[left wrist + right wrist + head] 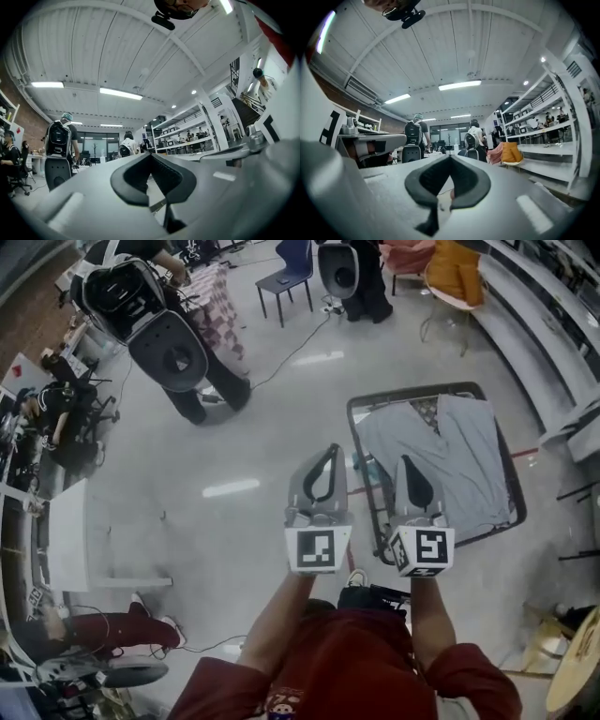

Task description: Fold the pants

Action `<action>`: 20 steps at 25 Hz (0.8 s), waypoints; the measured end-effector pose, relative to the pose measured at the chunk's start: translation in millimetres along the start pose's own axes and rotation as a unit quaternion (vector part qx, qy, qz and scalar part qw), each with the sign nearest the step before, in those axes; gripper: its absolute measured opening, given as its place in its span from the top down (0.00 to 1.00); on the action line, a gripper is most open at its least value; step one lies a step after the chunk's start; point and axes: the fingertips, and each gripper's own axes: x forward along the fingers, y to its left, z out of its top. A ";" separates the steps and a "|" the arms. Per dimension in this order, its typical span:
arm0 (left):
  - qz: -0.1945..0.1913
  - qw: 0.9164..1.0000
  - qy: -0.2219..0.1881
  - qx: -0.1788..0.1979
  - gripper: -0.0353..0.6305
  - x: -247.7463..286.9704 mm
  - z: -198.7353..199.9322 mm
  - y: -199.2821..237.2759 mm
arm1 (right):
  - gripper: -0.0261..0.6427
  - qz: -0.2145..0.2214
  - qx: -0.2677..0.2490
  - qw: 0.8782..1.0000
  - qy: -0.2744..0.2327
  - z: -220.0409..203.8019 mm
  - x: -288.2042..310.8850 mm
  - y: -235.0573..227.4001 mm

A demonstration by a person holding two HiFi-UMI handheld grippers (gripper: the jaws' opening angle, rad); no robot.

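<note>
Since both sets of jaws are clenched on nothing, I judge that folding has not yet begun and that this is the approach. The left tool [328,454] and the right tool [406,461] are held side by side and about level. In each tool's own view the dark pads meet with nothing between them.

The light grey cloth pants [441,460] lie spread on the dark-rimmed rectangular table [417,390]. They are below and just ahead of the right tool, and off to the right of the left one.

Next I would tip both tools down, release the jaws, and take one end of the cloth at its two corners. I cannot tell which end is the waist.

The cloth reaches close to the rim on the side away from the tools, leaving little slack there. The pale glossy floor [253,456] left of the left tool is open. A person wearing a dark backpack [141,296] stands well ahead, far apart.
</note>
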 end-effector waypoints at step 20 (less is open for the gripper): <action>-0.316 0.944 -0.039 -0.081 0.94 160.5 -62.3 21.3 | 0.96 -0.325 -0.047 0.944 0.007 -13.9 71.4 -40.4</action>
